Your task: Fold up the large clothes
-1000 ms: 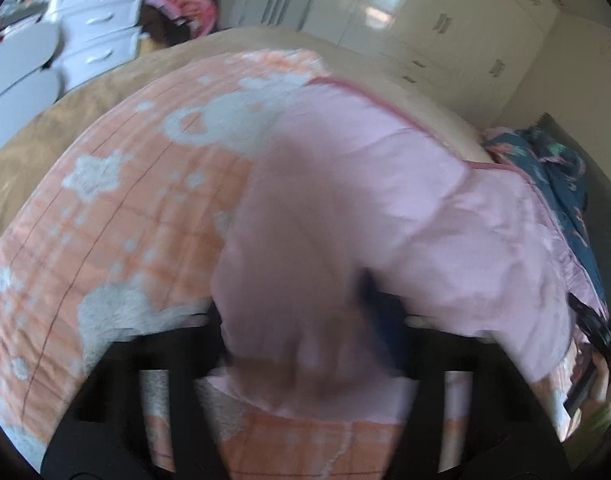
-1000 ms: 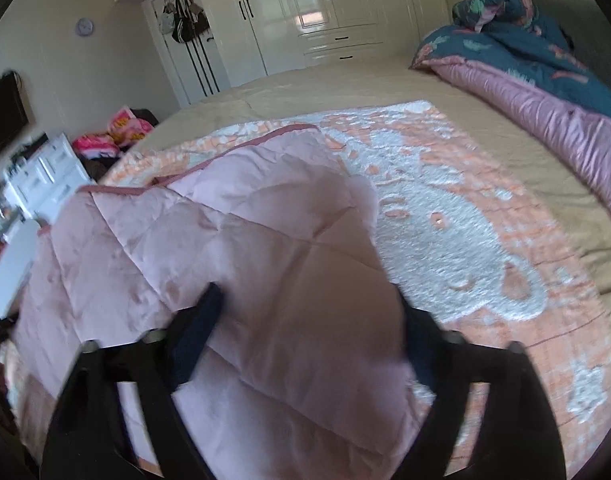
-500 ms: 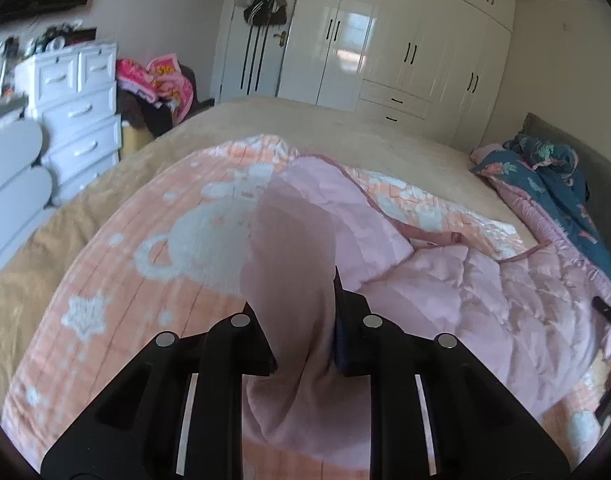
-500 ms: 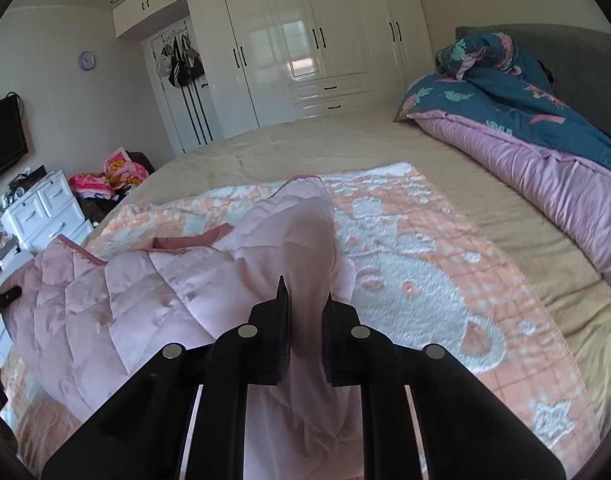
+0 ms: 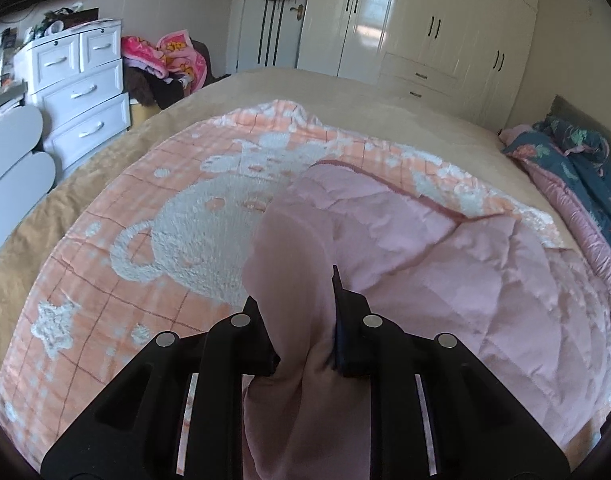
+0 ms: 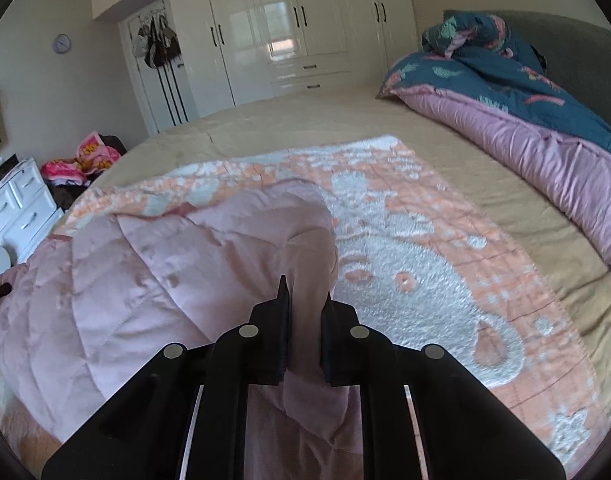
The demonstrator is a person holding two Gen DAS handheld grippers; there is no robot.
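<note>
Pink quilted garment (image 5: 445, 264), seemingly pinched by both grippers.

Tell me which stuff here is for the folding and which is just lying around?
For the folding:
- pink quilted garment, spread on the bed
- left gripper, clamped on the garment
- right gripper, clamped on it too

Just lying around:
- orange blanket under the garment
- blue and purple duvet
- white drawers
- bright pink pile beside the drawers
- wardrobe
</note>
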